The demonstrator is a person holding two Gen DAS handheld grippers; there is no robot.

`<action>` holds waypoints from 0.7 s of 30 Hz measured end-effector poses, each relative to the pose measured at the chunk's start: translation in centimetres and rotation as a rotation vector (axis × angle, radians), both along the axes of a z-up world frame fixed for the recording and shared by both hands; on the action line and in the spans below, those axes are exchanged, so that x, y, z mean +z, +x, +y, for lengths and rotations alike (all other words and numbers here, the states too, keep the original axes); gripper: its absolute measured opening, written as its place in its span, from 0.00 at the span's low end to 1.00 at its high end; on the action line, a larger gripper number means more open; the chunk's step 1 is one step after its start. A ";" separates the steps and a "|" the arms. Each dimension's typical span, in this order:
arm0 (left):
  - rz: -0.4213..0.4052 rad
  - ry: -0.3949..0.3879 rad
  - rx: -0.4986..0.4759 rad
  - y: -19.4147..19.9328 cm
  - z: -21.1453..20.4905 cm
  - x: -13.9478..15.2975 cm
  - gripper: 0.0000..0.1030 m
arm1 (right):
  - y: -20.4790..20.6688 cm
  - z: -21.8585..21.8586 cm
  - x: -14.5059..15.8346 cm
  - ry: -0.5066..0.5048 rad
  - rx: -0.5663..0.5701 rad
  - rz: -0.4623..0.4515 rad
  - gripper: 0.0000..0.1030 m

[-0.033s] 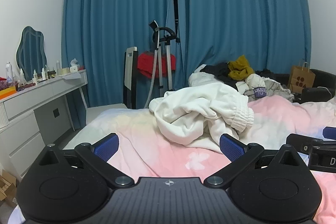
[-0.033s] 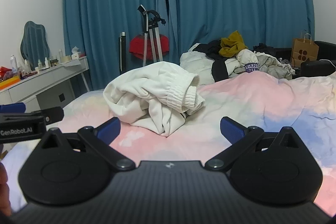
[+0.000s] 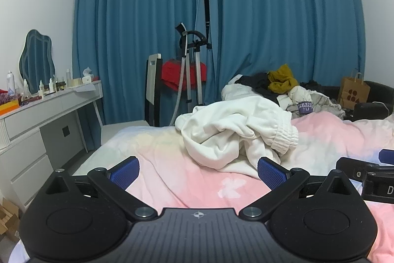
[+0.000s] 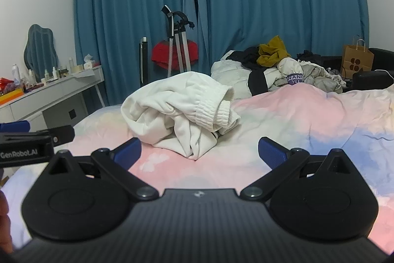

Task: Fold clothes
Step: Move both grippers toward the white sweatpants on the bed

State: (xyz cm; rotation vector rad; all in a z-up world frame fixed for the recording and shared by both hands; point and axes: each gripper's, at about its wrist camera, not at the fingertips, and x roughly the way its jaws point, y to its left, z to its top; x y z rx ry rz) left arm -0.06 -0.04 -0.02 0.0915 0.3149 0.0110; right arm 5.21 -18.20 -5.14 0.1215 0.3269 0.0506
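Holding my left hand-held gripper [image 3: 198,171] and right hand-held gripper [image 4: 199,152] wide apart, empty, low over the bed [image 4: 307,115]. Item: white sweatpants [image 4: 177,112], crumpled at 12 o'clock, unfolded. Further clothes pile [image 4: 283,65] at 1 o'clock.

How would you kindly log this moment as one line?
left gripper: open | right gripper: open | white garment: crumpled, untouched on bedspread
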 end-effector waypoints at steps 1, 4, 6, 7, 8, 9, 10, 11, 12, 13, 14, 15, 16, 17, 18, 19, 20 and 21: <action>0.001 0.000 -0.003 -0.1 0.0 0.0 1.00 | 0.0 -0.1 -0.1 0.006 0.000 -0.002 1.00; 0.004 0.000 -0.011 -0.2 -0.1 -0.1 1.00 | -0.2 -0.4 -0.3 0.025 0.000 -0.010 1.00; 0.006 0.000 -0.017 -0.3 -0.2 -0.1 1.00 | -0.2 -0.6 -0.4 0.037 0.000 -0.015 1.00; 0.007 -0.001 -0.020 -0.4 -0.2 -0.1 1.00 | -0.3 -0.7 -0.5 0.043 0.000 -0.017 1.00; 0.009 -0.001 -0.023 -0.4 -0.3 -0.1 1.00 | -0.1 -0.7 -0.5 0.047 0.000 -0.015 1.00; 0.010 -0.001 -0.026 -0.5 -0.3 -0.1 1.00 | 0.3 -0.6 -0.6 0.046 -0.001 -0.004 1.00; 0.011 -0.001 -0.029 -0.5 -0.4 -0.2 1.00 | 0.3 -0.6 -0.5 0.049 -0.001 -0.005 1.00; 0.012 -0.001 -0.032 -0.6 -0.4 -0.2 1.00 | 0.1 -0.7 -0.5 0.053 -0.002 -0.007 1.00; 0.013 -0.001 -0.034 -0.6 -0.4 -0.2 1.00 | -0.2 -0.8 -0.6 0.056 0.000 -0.014 1.00; 0.014 -0.001 -0.038 -0.7 -0.5 -0.2 1.00 | -0.3 -0.8 -0.6 0.059 0.005 -0.018 1.00; 0.011 0.005 -0.044 -0.9 -0.7 -0.1 1.00 | -0.4 -0.8 -0.5 0.059 0.009 -0.021 1.00; 0.008 0.010 -0.051 -1.2 -0.8 0.1 1.00 | -0.4 -0.8 -0.3 0.056 0.012 -0.023 1.00; 0.006 0.016 -0.058 -1.4 -1.0 0.2 1.00 | -0.5 -0.8 -0.1 0.053 0.011 -0.026 1.00; 0.003 0.022 -0.065 -1.6 -1.2 0.3 1.00 | -0.7 -0.9 0.2 0.051 0.006 -0.031 1.00; 0.006 0.029 -0.074 -1.7 -1.5 0.5 1.00 | -0.9 -1.0 0.5 0.056 0.004 -0.033 1.00; 0.009 0.035 -0.082 -1.8 -1.7 0.6 1.00 | -1.0 -1.2 1.0 0.066 0.003 -0.032 1.00; 0.010 0.030 -0.083 -1.9 -1.7 0.9 1.00 | -1.1 -1.3 1.4 0.071 -0.001 -0.032 1.00; 0.011 0.025 -0.084 -1.9 -1.8 1.1 1.00 | -1.2 -1.4 1.8 0.073 -0.007 -0.033 1.00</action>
